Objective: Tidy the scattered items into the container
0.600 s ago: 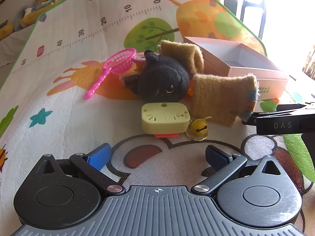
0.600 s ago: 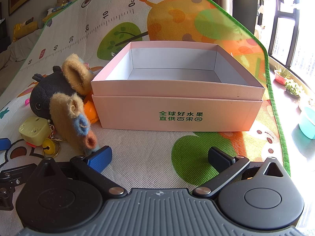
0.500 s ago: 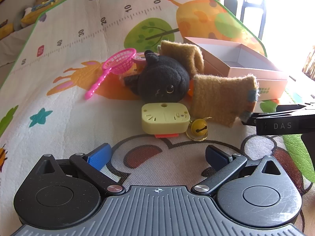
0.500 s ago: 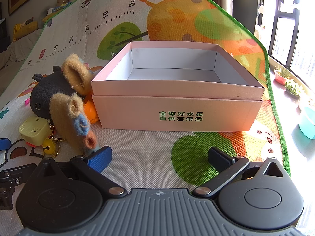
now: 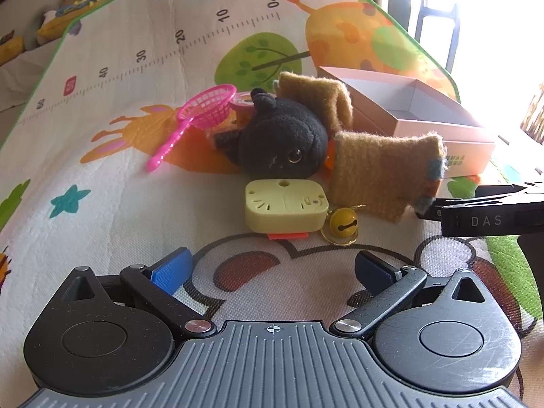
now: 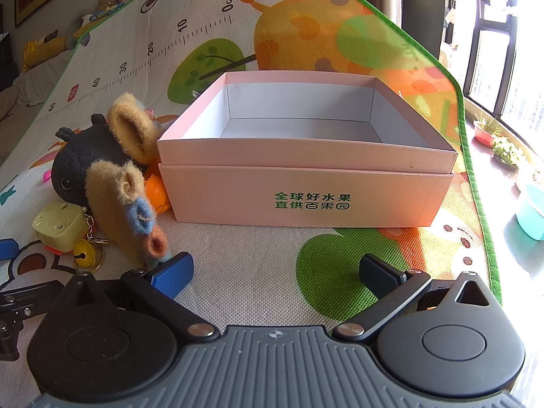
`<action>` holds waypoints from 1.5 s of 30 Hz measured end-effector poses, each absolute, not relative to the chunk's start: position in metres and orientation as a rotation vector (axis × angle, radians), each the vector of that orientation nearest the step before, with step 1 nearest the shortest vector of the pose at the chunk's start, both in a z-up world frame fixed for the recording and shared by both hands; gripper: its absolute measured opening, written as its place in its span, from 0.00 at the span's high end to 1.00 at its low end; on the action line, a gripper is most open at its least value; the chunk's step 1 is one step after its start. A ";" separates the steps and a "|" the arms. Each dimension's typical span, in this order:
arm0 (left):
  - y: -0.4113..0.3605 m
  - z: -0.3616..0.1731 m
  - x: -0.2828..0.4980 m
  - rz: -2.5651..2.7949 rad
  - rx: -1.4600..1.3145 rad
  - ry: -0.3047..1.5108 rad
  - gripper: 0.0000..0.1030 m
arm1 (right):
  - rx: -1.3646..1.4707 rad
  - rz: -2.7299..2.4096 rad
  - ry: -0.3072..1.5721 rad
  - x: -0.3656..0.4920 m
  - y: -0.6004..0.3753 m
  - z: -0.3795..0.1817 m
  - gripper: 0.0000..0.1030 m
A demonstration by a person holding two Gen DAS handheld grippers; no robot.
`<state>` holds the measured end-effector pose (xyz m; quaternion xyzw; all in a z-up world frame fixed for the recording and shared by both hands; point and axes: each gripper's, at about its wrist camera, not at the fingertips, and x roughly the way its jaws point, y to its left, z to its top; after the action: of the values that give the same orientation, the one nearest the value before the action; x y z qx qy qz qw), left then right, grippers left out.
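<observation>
Blue-padded left tool and right tool, both wide apart, empty.

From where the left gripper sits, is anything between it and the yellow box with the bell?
Nothing visible. The left gripper is open, with only bare play mat before the yellow box.

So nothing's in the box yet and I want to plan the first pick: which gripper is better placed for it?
Left, probably. The left gripper is open and faces the yellow toy and bell directly ahead. The right gripper, also open, faces the empty pink box; the toys lie off to its left.
</observation>
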<state>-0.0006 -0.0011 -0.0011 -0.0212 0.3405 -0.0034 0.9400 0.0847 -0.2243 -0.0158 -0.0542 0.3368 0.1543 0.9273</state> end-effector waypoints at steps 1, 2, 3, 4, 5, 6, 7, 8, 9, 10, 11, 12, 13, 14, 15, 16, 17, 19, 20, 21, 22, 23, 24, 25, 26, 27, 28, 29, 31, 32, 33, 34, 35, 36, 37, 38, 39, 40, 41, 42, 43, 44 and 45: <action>-0.001 -0.001 -0.001 -0.007 -0.043 0.695 0.00 | -0.111 0.316 0.690 0.085 -0.224 -0.016 0.00; -0.001 -0.001 -0.001 -0.007 -0.044 0.695 0.00 | -0.111 0.316 0.690 0.085 -0.224 -0.016 0.00; -0.001 -0.001 -0.001 -0.007 -0.044 0.695 0.00 | -0.111 0.316 0.690 0.085 -0.224 -0.016 0.00; -0.001 -0.001 -0.001 -0.007 -0.044 0.695 0.00 | -0.111 0.316 0.690 0.085 -0.224 -0.016 0.00; -0.001 -0.001 -0.001 -0.007 -0.044 0.695 0.00 | -0.111 0.316 0.690 0.085 -0.224 -0.016 0.00; -0.001 -0.001 -0.001 -0.008 -0.044 0.695 0.00 | -0.111 0.316 0.690 0.085 -0.224 -0.016 0.00; -0.001 -0.001 -0.001 -0.008 -0.045 0.694 0.00 | -0.111 0.316 0.690 0.085 -0.224 -0.016 0.00; -0.001 -0.001 -0.001 -0.008 -0.045 0.695 0.00 | -0.111 0.316 0.690 0.085 -0.224 -0.016 0.00; -0.001 -0.001 -0.001 -0.007 -0.045 0.695 0.00 | -0.111 0.316 0.690 0.085 -0.224 -0.016 0.00; -0.002 -0.001 -0.001 -0.007 -0.044 0.695 0.00 | -0.111 0.316 0.690 0.085 -0.224 -0.016 0.00; -0.002 -0.001 0.000 -0.007 -0.043 0.695 0.00 | -0.111 0.316 0.690 0.085 -0.224 -0.016 0.00; -0.002 -0.001 0.000 -0.006 -0.040 0.697 0.00 | -0.111 0.316 0.690 0.085 -0.224 -0.016 0.00; -0.002 -0.001 0.000 -0.004 -0.035 0.699 0.00 | -0.111 0.316 0.690 0.085 -0.224 -0.016 0.00; -0.003 -0.002 0.000 -0.002 -0.027 0.701 0.00 | -0.111 0.316 0.690 0.084 -0.224 -0.016 0.00; -0.004 -0.002 0.000 -0.001 -0.024 0.702 0.00 | -0.111 0.316 0.690 0.084 -0.224 -0.016 0.00; -0.004 -0.002 0.000 0.000 -0.021 0.703 0.00 | -0.111 0.316 0.690 0.084 -0.224 -0.016 0.00; -0.004 -0.002 0.000 0.000 -0.022 0.703 0.00 | -0.111 0.316 0.690 0.084 -0.224 -0.016 0.00; -0.003 -0.002 0.000 -0.001 -0.028 0.701 0.00 | -0.111 0.316 0.690 0.084 -0.224 -0.016 0.00; -0.003 -0.002 0.000 -0.001 -0.030 0.700 0.00 | -0.111 0.316 0.690 0.084 -0.224 -0.016 0.00; -0.003 -0.002 0.000 -0.001 -0.032 0.699 0.00 | -0.111 0.316 0.690 0.084 -0.224 -0.016 0.00; -0.003 -0.002 0.000 -0.001 -0.032 0.700 0.00 | -0.111 0.316 0.690 0.084 -0.224 -0.016 0.00; -0.003 -0.002 0.000 -0.001 -0.029 0.700 0.00 | -0.111 0.316 0.690 0.084 -0.224 -0.016 0.00; -0.003 -0.002 0.000 0.000 -0.026 0.701 0.00 | -0.111 0.316 0.690 0.084 -0.224 -0.016 0.00; -0.003 -0.002 -0.001 0.000 -0.026 0.700 0.00 | -0.111 0.316 0.690 0.084 -0.224 -0.016 0.00; -0.004 -0.002 0.000 0.000 -0.030 0.700 0.00 | -0.111 0.316 0.690 0.084 -0.224 -0.016 0.00; -0.003 -0.002 -0.001 -0.001 -0.034 0.698 0.00 | -0.111 0.316 0.690 0.084 -0.224 -0.016 0.00; -0.003 -0.002 -0.001 -0.003 -0.039 0.697 0.00 | -0.111 0.316 0.690 0.084 -0.224 -0.016 0.00; -0.003 -0.001 -0.001 -0.004 -0.041 0.696 0.00 | -0.111 0.316 0.690 0.084 -0.224 -0.016 0.00; -0.003 -0.001 -0.001 -0.004 -0.041 0.696 0.00 | -0.111 0.316 0.690 0.084 -0.224 -0.016 0.00; -0.002 -0.001 -0.001 -0.004 -0.041 0.696 0.00 | -0.111 0.316 0.690 0.084 -0.224 -0.016 0.00; -0.002 -0.001 -0.001 -0.004 -0.040 0.696 0.00 | -0.111 0.316 0.691 0.084 -0.224 -0.016 0.00; -0.002 -0.001 -0.001 -0.004 -0.042 0.696 0.00 | -0.111 0.316 0.691 0.084 -0.224 -0.016 0.00; -0.002 -0.001 -0.001 -0.005 -0.042 0.696 0.00 | -0.111 0.316 0.691 0.084 -0.224 -0.016 0.00; -0.002 -0.001 -0.001 -0.005 -0.043 0.696 0.00 | -0.111 0.316 0.691 0.084 -0.224 -0.016 0.00; -0.003 -0.001 -0.001 -0.004 -0.042 0.696 0.00 | -0.111 0.316 0.691 0.084 -0.224 -0.016 0.00; -0.003 -0.001 -0.001 -0.004 -0.042 0.696 0.00 | -0.111 0.316 0.691 0.084 -0.224 -0.016 0.00; -0.003 -0.001 -0.001 -0.004 -0.042 0.696 0.00 | -0.111 0.316 0.691 0.084 -0.224 -0.016 0.00; -0.003 -0.001 -0.001 -0.004 -0.042 0.696 0.00 | -0.111 0.316 0.690 0.084 -0.224 -0.016 0.00; -0.003 -0.001 -0.001 -0.004 -0.041 0.696 0.00 | -0.111 0.316 0.691 0.084 -0.224 -0.016 0.00; -0.002 -0.001 -0.001 -0.004 -0.043 0.695 0.00 | -0.111 0.316 0.691 0.084 -0.224 -0.016 0.00; -0.002 -0.001 -0.001 -0.004 -0.043 0.695 0.00 | -0.112 0.316 0.691 0.084 -0.223 -0.016 0.00; -0.002 -0.001 -0.001 -0.004 -0.043 0.695 0.00 | -0.114 0.315 0.691 0.084 -0.223 -0.016 0.00; -0.002 -0.001 -0.001 -0.004 -0.043 0.695 0.00 | -0.115 0.315 0.691 0.084 -0.223 -0.016 0.00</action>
<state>-0.0007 -0.0019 -0.0011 -0.0211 0.3407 -0.0021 0.9399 0.0839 -0.2226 -0.0157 -0.0561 0.3372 0.1537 0.9271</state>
